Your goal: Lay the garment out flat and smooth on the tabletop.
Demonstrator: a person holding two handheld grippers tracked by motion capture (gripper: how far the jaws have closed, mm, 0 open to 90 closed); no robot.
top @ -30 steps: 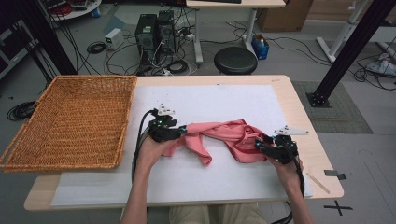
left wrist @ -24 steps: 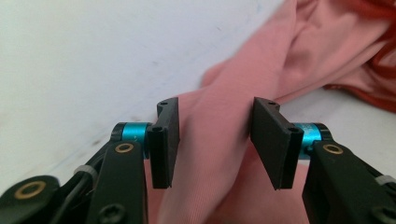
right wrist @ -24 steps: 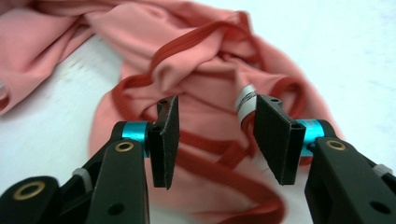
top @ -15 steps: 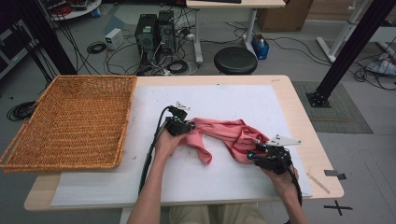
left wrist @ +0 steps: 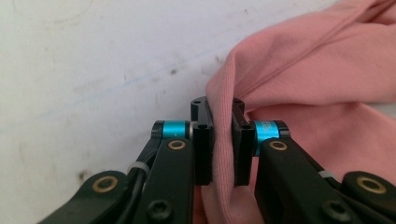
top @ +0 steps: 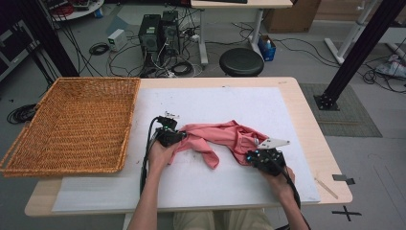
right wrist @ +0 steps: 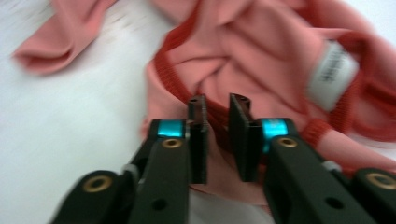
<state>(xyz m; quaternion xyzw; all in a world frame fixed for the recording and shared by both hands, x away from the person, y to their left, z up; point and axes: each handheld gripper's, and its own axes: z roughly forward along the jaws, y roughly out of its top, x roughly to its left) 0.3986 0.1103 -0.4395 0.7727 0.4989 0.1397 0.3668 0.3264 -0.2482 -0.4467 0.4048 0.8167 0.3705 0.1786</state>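
A pink garment [top: 225,136] with a red ribbed collar lies crumpled on the white mat [top: 215,100]. My left gripper [top: 179,137] is at its left end. In the left gripper view that gripper [left wrist: 219,107] is shut on a fold of the pink fabric [left wrist: 317,70], pinched between the pads. My right gripper [top: 251,155] is at the garment's right end. Its jaws have just been closing, and in the right gripper view the gripper [right wrist: 218,100] clamps the garment [right wrist: 261,42] at its ribbed collar edge. A white label [right wrist: 332,67] shows inside the collar.
A large wicker basket [top: 72,81] stands on the table's left side, beside the mat. A black stool [top: 242,61], computer towers and cables sit on the floor beyond the far edge. A black frame post [top: 354,52] rises at the right.
The left gripper dropped onto the garment's left end and closed on a fold. The right gripper slid a little leftward and closed on the collar edge.
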